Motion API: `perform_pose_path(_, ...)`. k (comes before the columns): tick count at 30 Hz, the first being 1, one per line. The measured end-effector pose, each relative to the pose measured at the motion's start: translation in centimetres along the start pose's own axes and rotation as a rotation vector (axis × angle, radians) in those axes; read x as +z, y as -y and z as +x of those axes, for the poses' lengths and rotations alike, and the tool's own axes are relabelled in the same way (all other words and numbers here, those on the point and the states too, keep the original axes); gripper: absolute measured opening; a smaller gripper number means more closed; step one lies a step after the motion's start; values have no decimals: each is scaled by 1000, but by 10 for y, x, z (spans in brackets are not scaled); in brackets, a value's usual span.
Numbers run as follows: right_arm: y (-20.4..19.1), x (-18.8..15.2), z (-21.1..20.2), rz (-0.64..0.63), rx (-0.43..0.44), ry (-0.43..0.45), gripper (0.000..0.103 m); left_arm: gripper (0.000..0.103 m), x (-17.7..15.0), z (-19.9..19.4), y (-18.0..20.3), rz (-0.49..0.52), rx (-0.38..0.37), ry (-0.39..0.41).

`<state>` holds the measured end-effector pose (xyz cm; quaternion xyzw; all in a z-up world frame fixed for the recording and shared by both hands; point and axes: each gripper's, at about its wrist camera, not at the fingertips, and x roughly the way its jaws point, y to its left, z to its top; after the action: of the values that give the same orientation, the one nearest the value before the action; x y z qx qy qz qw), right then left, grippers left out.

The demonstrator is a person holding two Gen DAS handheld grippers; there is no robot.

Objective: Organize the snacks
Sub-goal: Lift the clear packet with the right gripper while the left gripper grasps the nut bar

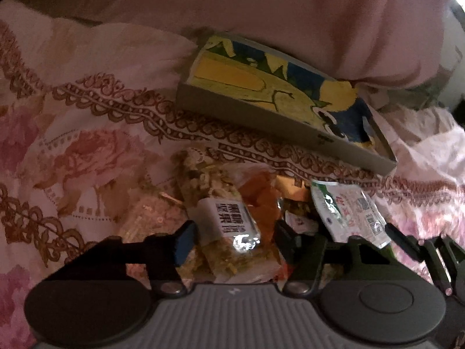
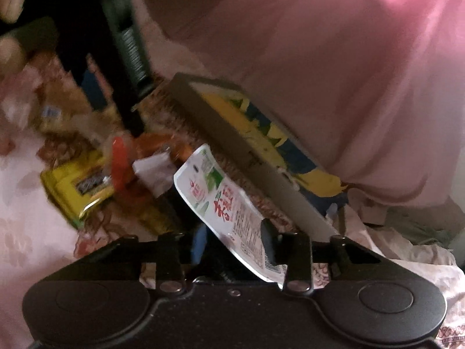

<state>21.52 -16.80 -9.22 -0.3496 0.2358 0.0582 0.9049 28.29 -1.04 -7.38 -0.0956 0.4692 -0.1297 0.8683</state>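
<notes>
Glossy plastic film wraps the white snack packet (image 2: 229,203) and the clear snack bag (image 1: 223,221). At twelve o'clock, the box (image 1: 261,128) looks matt cardboard. Soft floral cloth covers the bed (image 1: 72,133).

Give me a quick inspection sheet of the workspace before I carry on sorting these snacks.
Surface: floral bedspread, rumpled, dimly lit.
Job's things: shallow box with a yellow and blue picture inside, open and lying on the bedspread beside the snack pile; clear packet with a white label; orange packet; white and green packet; yellow packet.
Clutter: small white wrapper among the packets.
Grippers: left gripper open over the labelled packet; right gripper has the white and green packet between its fingers, grip cannot be confirmed.
Cables: nothing seen.
Surroundings: pink pillow behind the box.
</notes>
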Motion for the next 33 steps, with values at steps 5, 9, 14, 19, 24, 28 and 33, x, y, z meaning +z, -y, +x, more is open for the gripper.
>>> perform_pose_path(5, 15, 5, 1, 79, -27, 17, 36, 53, 1, -1, -4, -18, 10, -2)
perform_pose_path(9, 20, 6, 14, 87, -46, 3, 36, 52, 2, 1, -3, -11, 23, 5)
perform_pose_path(14, 19, 7, 38, 44, -77, -16, 38, 53, 5, 5, -2, 13, 28, 4)
perform_pose_path(19, 25, 7, 63, 63, -69, -51, 40, 55, 9, 11, -5, 4, 19, -1)
perform_pose_path(24, 20, 7, 73, 14, -63, -52, 40, 60, 15, 18, -5, 16, 22, 9)
perform_pose_path(28, 9, 9, 72, -48, -63, -29, 30, 61, 18, 24, -2, 39, 31, 13)
perform_pose_path(33, -7, 9, 67, -134, -62, -11, 13, 50, 17, 29, -4, 37, 42, 22)
